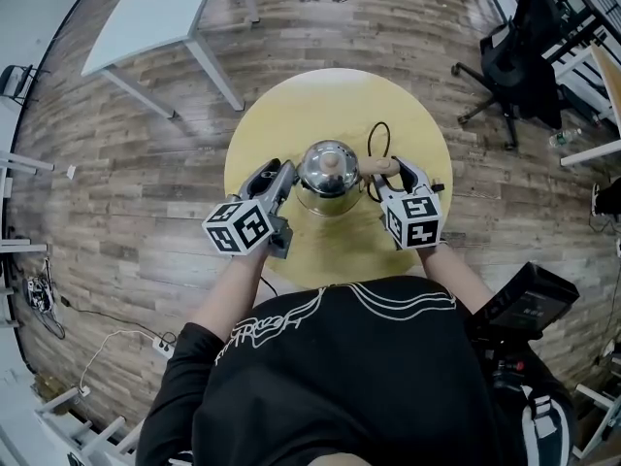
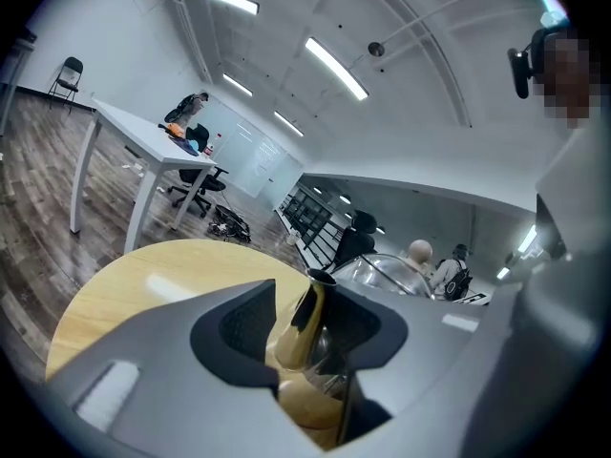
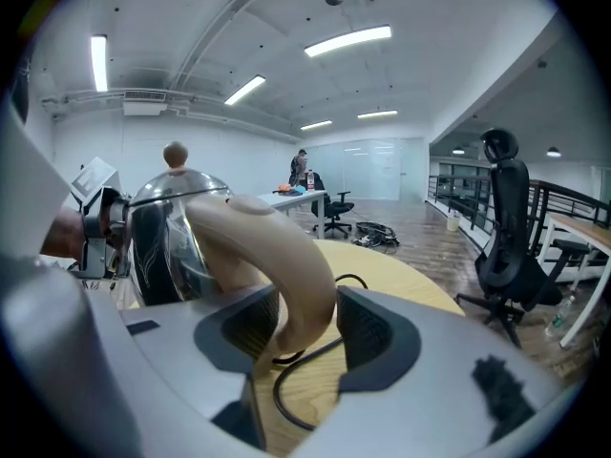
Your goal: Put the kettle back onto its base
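Note:
A shiny steel kettle [image 1: 328, 168] with a wooden lid knob stands in the middle of the round yellow table [image 1: 291, 105]. Its black cord [image 1: 374, 139] loops behind it to the right; I cannot make out the base under the kettle. My left gripper [image 1: 281, 175] is at the kettle's left side. In the left gripper view the golden spout [image 2: 307, 318] stands between the open jaws with a gap beside it. My right gripper [image 1: 393, 175] is at the beige handle [image 3: 277, 256], which passes between its open jaws with room on the right.
A white desk [image 1: 155, 13] stands at the back left and a black office chair [image 1: 514, 56] at the back right, both on the wooden floor. A black device [image 1: 529, 304] sits near my right side. A power strip [image 1: 160, 346] lies on the floor at lower left.

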A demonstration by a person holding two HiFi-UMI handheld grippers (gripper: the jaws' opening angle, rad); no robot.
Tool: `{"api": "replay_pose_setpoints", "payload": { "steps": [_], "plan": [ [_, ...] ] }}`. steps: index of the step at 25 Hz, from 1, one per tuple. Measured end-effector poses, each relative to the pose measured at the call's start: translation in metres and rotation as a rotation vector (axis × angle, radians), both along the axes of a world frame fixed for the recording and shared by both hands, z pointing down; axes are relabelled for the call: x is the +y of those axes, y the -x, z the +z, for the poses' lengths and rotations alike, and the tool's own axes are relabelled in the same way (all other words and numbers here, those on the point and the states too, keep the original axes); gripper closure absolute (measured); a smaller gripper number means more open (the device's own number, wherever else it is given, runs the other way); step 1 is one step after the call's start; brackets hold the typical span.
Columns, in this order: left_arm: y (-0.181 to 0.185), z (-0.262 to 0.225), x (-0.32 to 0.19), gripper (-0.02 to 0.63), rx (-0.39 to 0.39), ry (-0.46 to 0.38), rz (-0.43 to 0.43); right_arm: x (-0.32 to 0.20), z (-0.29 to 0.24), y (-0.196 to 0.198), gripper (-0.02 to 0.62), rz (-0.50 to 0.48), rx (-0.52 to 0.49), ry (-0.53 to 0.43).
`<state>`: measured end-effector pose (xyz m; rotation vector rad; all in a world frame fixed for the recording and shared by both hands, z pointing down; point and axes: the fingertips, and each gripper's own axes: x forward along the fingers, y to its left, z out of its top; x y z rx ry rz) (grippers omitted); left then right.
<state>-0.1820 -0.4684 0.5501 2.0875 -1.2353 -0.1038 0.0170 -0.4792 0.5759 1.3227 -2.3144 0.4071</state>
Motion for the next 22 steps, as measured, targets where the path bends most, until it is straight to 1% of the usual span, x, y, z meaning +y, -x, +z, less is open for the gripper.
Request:
{"api": "replay_pose_setpoints", "payload": {
  "steps": [2, 4, 7, 11, 12, 14, 17, 19, 21, 22],
  "plan": [
    [0.005, -0.002, 0.001, 0.467, -0.001, -0.011, -0.012, 0.002, 0.001, 0.0, 0.405, -0.007, 0.002, 0.002],
    [0.01, -0.003, 0.007, 0.435, -0.002, -0.019, -0.014, 0.005, 0.0, -0.002, 0.397, -0.014, 0.003, 0.009],
    [0.011, -0.001, 0.025, 0.41, -0.016, -0.016, 0.02, 0.018, -0.002, -0.009, 0.397, -0.009, -0.017, 0.028],
    [0.004, -0.003, 0.054, 0.411, -0.07, -0.038, 0.06, 0.041, -0.013, -0.016, 0.397, -0.012, -0.054, 0.031],
    [0.0, -0.006, 0.062, 0.411, -0.072, -0.046, 0.076, 0.048, -0.018, -0.016, 0.397, -0.02, -0.076, 0.032],
    [-0.013, -0.016, 0.078, 0.412, -0.052, -0.059, 0.116, 0.064, -0.032, -0.013, 0.397, -0.048, -0.145, 0.04],
    [-0.035, -0.032, 0.106, 0.417, -0.029, -0.074, 0.179, 0.093, -0.055, -0.003, 0.397, -0.114, -0.24, 0.044],
    [-0.051, -0.04, 0.126, 0.448, -0.03, -0.064, 0.223, 0.115, -0.068, 0.004, 0.399, -0.175, -0.309, 0.064],
    [-0.068, -0.048, 0.149, 0.453, -0.018, -0.047, 0.263, 0.141, -0.081, 0.011, 0.399, -0.257, -0.396, 0.107],
    [-0.076, -0.055, 0.161, 0.466, -0.007, -0.046, 0.275, 0.154, -0.088, 0.013, 0.4, -0.292, -0.426, 0.12]
  ]
}}
